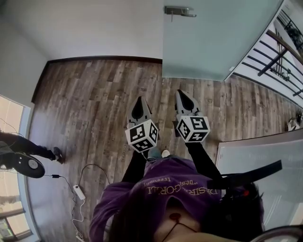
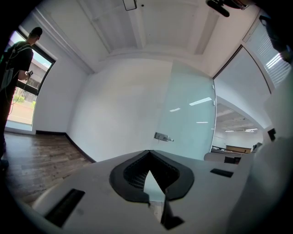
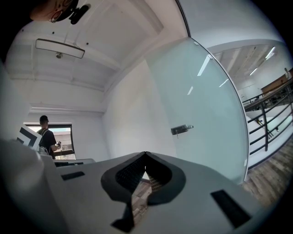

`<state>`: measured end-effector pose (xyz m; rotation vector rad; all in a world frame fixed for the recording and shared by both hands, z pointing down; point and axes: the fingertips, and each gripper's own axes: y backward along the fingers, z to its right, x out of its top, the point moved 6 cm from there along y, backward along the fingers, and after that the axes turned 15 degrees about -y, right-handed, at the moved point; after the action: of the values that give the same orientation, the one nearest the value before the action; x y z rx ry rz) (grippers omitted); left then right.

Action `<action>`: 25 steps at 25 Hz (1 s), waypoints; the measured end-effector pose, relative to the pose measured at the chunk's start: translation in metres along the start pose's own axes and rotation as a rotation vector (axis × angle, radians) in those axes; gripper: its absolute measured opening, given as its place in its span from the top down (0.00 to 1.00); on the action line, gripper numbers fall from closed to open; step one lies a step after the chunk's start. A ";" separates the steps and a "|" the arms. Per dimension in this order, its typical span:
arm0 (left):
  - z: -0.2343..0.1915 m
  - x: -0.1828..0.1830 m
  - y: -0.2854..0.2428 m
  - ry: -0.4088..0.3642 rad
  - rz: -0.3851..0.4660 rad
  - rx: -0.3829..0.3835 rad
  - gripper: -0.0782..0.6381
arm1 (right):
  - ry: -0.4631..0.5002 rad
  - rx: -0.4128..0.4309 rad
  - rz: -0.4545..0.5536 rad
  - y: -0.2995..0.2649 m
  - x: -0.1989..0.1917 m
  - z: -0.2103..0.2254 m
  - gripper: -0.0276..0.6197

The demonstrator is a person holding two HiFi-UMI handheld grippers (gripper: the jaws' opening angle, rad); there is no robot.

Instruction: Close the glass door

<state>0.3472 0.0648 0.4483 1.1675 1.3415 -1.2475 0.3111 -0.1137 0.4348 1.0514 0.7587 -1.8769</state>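
Note:
The frosted glass door point(image 1: 213, 38) stands ahead at the upper right of the head view, its metal handle point(image 1: 180, 11) near the left edge. It also shows in the left gripper view as the glass door point(image 2: 190, 123) with its handle point(image 2: 163, 136), and in the right gripper view as the door point(image 3: 201, 114) with its handle point(image 3: 181, 130). My left gripper point(image 1: 139, 100) and right gripper point(image 1: 182, 93) are held side by side over the wood floor, short of the door and not touching it. Both are shut with nothing between the jaws, the tips meeting in the left gripper point(image 2: 149, 151) and right gripper point(image 3: 145, 154) views.
A white wall point(image 1: 94, 28) runs left of the door. A railing point(image 1: 279, 52) lies beyond the door at the right. A white panel point(image 1: 255, 156) is at my right side. A person point(image 1: 19, 151) stands by the window at the left; a power strip point(image 1: 78, 191) with cable lies on the floor.

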 end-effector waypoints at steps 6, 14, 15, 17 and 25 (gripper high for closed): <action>-0.021 0.006 -0.038 -0.008 0.025 0.012 0.89 | 0.000 0.008 0.004 -0.046 0.003 0.001 0.96; -0.067 0.019 -0.109 -0.036 0.013 -0.022 0.89 | 0.005 0.004 0.026 -0.128 0.010 -0.012 0.96; -0.073 0.021 -0.117 -0.038 0.011 -0.026 0.89 | 0.005 0.003 0.024 -0.139 0.011 -0.014 0.96; -0.084 0.024 -0.134 -0.044 0.009 -0.032 0.89 | 0.005 0.002 0.022 -0.159 0.012 -0.016 0.96; -0.129 0.032 -0.189 -0.076 0.015 -0.040 0.89 | 0.005 0.000 0.042 -0.228 0.012 -0.029 0.96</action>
<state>0.1527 0.1887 0.4436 1.0900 1.2941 -1.2362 0.1181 0.0115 0.4339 1.0640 0.7346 -1.8394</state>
